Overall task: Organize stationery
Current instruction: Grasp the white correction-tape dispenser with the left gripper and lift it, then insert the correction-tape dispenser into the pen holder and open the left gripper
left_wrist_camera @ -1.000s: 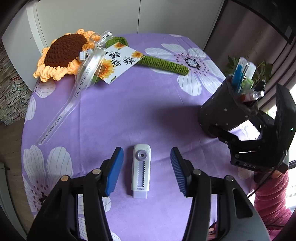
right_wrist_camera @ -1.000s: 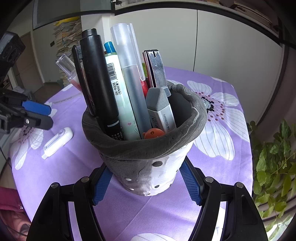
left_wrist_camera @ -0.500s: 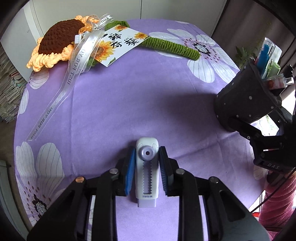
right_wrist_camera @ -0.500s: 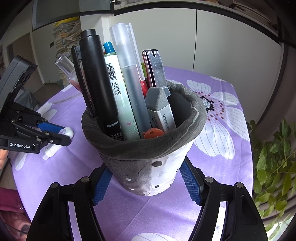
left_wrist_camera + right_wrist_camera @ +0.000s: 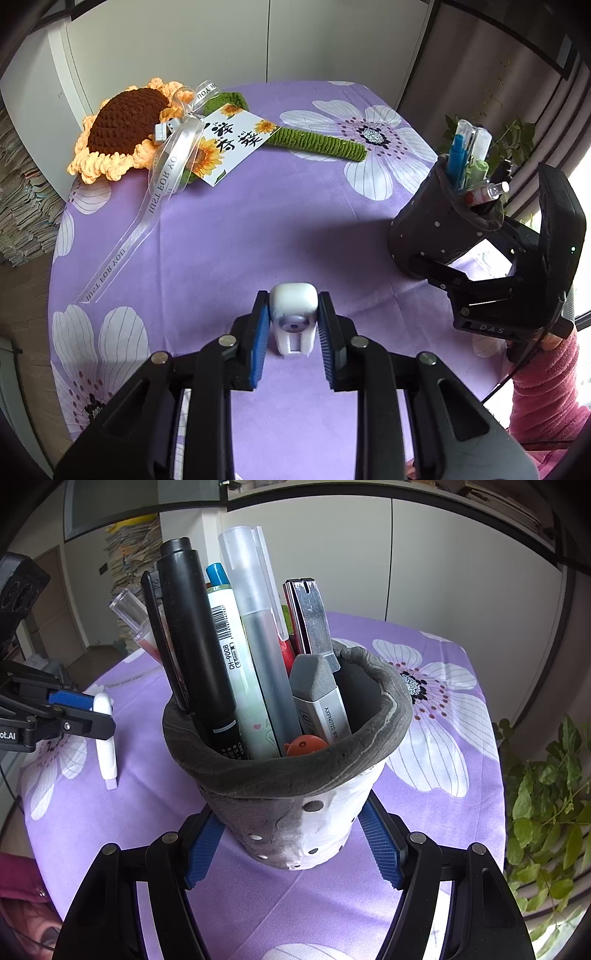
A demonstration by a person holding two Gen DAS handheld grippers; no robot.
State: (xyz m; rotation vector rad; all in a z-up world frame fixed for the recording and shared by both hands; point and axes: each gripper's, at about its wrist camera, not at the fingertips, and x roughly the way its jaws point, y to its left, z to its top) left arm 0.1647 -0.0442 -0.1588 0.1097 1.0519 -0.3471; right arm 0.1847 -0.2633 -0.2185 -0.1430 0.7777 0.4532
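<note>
Purple flowered cloth covers the surface (image 5: 258, 229), with white cupboard doors behind it. At its far edge lie a crocheted sunflower (image 5: 125, 129), a ribbon (image 5: 162, 177) and a card (image 5: 231, 142). The left claw (image 5: 293, 325) is clamped on a white corrector (image 5: 293, 314), pads on its two sides; seen from the right wrist, the corrector (image 5: 106, 738) hangs nearly upright, its lower end at the cloth, though contact cannot be told. The right claw (image 5: 291, 834) grips the base of a grey holder (image 5: 295, 794) standing on the surface, full of pens (image 5: 229, 657). A pink sleeve (image 5: 546, 384) shows behind it.
</note>
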